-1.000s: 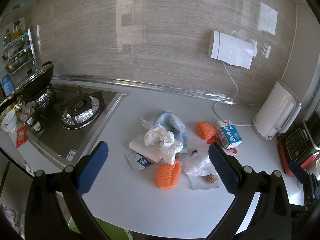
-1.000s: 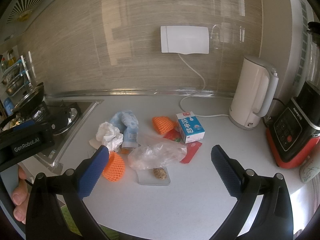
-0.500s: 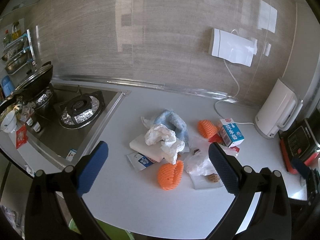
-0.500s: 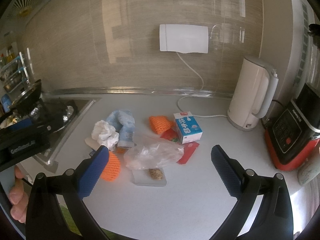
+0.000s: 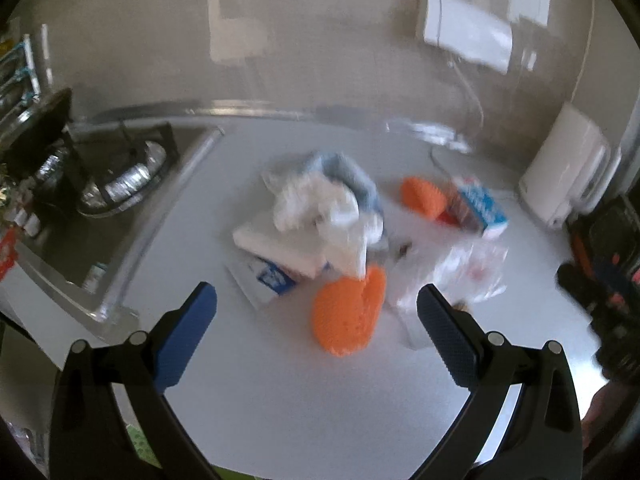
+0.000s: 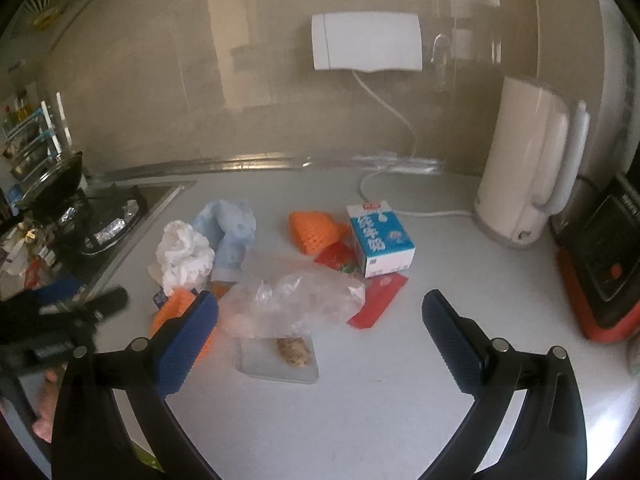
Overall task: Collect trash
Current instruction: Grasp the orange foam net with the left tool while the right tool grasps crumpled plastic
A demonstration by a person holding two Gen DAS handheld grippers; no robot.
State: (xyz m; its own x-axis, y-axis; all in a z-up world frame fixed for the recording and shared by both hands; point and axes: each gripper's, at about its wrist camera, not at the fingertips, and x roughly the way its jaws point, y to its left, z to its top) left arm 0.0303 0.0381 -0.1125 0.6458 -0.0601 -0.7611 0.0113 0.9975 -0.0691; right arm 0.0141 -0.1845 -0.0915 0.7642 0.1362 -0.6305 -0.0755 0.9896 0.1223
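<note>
A heap of trash lies mid-counter: crumpled white paper (image 5: pixel 320 208) (image 6: pixel 182 254), a blue cloth-like wad (image 6: pixel 228 228), two orange foam nets (image 5: pixel 348 316) (image 6: pixel 316 230), a blue-and-white milk carton (image 6: pixel 380 240) (image 5: pixel 480 208), a clear plastic bag (image 6: pixel 292 300), a red wrapper (image 6: pixel 378 300) and a small clear tray with a food scrap (image 6: pixel 294 354). My left gripper (image 5: pixel 316 336) is open, close before the nearer orange net, its view blurred. My right gripper (image 6: pixel 320 340) is open above the tray, nothing between its fingers.
A gas stove (image 6: pixel 100 220) with a dark pan sits left of the heap. A white kettle (image 6: pixel 528 168) and a red-and-black appliance (image 6: pixel 600 264) stand at the right, with a cord running to a white wall box (image 6: pixel 366 42). The left gripper's body shows at the lower left of the right wrist view.
Both grippers have moved closer to the trash heap; the left one moves fast enough to blur its view. Both stay open and the trash lies as before.
</note>
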